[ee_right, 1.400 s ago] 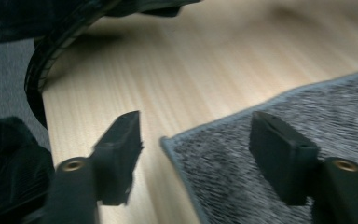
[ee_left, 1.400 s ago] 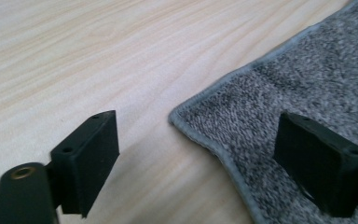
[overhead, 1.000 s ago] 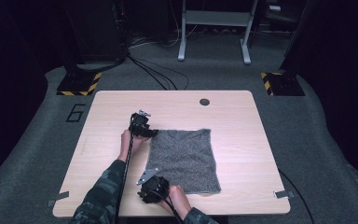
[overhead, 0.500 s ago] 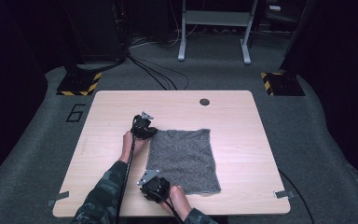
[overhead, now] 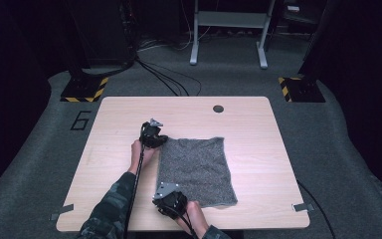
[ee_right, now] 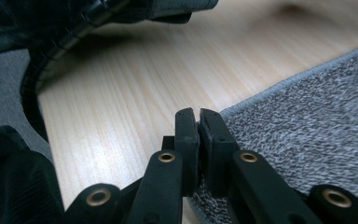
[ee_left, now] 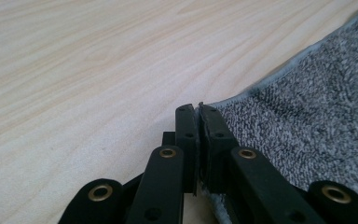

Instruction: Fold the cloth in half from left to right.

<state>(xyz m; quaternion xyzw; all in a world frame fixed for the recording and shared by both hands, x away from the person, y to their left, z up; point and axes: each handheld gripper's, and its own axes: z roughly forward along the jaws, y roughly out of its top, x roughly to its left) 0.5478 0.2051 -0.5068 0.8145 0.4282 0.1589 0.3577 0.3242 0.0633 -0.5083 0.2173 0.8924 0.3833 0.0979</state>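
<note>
Cloth [overhead: 195,170] lies flat mid-table; we have just closed the left gripper [overhead: 157,141] on its far-left corner, the right gripper [overhead: 171,201] on the near-left; we lift both evenly

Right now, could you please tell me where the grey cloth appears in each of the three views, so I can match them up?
High view: the grey cloth lies flat on the table, centre to lower middle.
Left gripper view: the cloth fills the right side, its corner pinched in the left gripper.
Right gripper view: it fills the right side, its corner pinched in the right gripper.
Shared landmark: the cloth's hemmed edge against the pale wood.
</note>
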